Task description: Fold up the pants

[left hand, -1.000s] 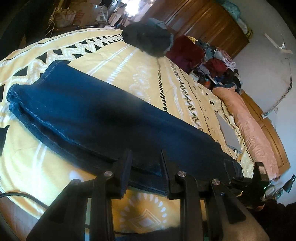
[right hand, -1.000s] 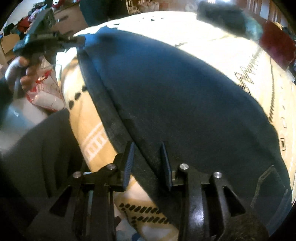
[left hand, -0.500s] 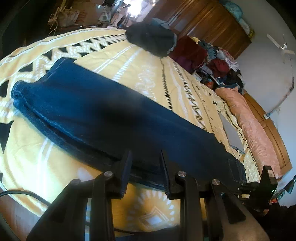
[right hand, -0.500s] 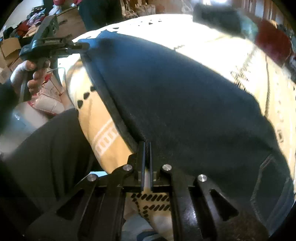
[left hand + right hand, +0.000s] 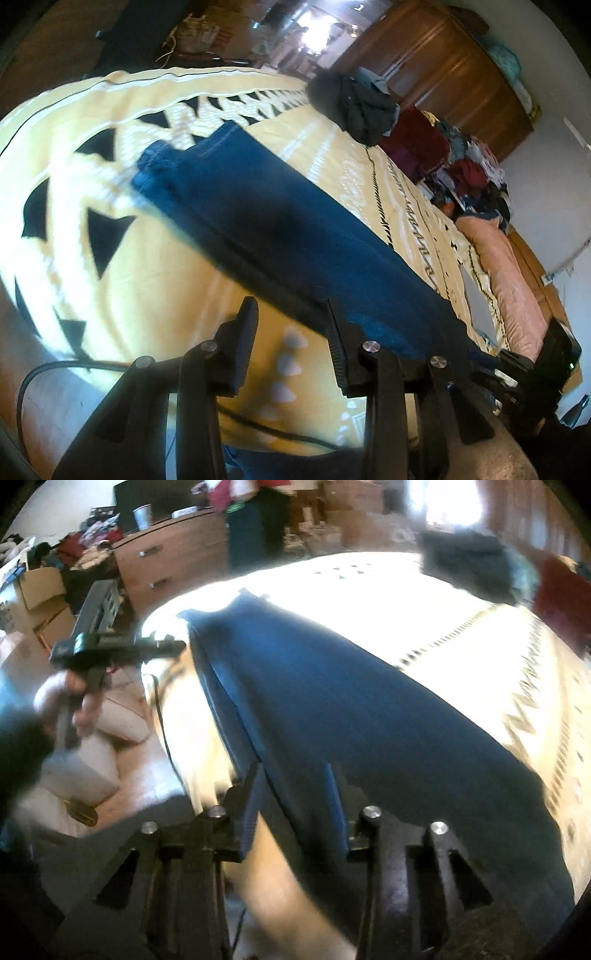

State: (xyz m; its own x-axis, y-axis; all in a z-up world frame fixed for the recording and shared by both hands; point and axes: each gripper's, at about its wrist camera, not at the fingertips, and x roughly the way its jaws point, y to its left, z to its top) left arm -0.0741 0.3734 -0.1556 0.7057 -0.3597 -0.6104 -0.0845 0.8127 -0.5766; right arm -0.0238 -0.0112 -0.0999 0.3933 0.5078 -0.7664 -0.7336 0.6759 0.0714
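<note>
Hovering just off the near edge of the pants (image 5: 280,236), the left gripper (image 5: 291,347) has its jaws spread with nothing caught between them, and they have just been opening wider. Over on the other side, the right gripper (image 5: 293,805) has its jaws parted too, having just been opening, and the seamed edge of the denim runs up between the pads without being pinched. The pants lie folded lengthwise in a long blue strip across the yellow patterned bedspread (image 5: 110,280). Beyond them, a dark pile of clothes (image 5: 354,107) sits at the far edge, and a wooden wardrobe (image 5: 443,74) stands behind.
</note>
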